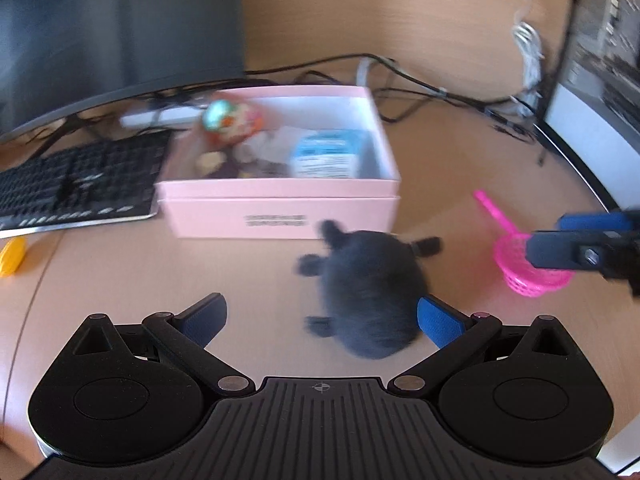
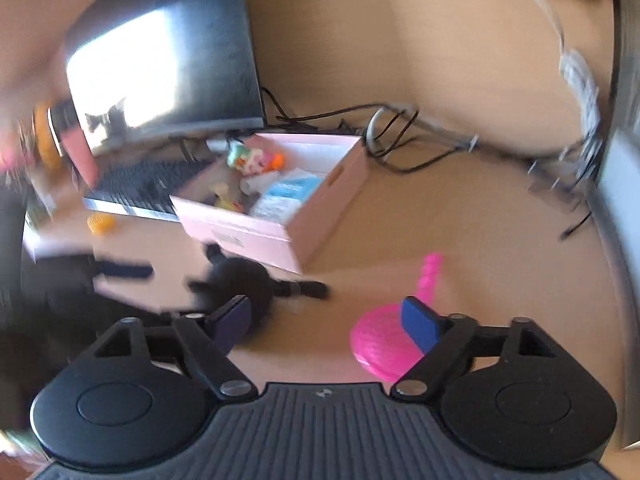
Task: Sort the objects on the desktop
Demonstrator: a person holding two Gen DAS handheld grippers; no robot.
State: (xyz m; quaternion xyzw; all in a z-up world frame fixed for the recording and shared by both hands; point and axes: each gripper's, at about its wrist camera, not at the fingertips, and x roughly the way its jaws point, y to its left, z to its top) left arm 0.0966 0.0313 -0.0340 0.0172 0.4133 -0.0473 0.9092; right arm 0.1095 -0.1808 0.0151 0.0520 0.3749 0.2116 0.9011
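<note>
A black toy turtle (image 1: 368, 292) lies on the desk in front of the open pink box (image 1: 280, 208). My left gripper (image 1: 320, 320) is open, the turtle just ahead of it near its right finger. A pink toy net scoop (image 1: 524, 264) lies to the right, partly behind my right gripper, which shows in the left wrist view (image 1: 576, 240). In the right wrist view my right gripper (image 2: 328, 320) is open, its right finger over the pink scoop (image 2: 384, 344); the turtle (image 2: 244, 280) lies by its left finger. The box (image 2: 304, 200) holds several small items.
A black keyboard (image 1: 76, 184) and a monitor (image 1: 112, 28) stand left of the box. A yellow object (image 1: 12, 256) lies at the far left. Cables (image 1: 420, 88) run behind the box. Another screen (image 1: 600, 60) stands at the right.
</note>
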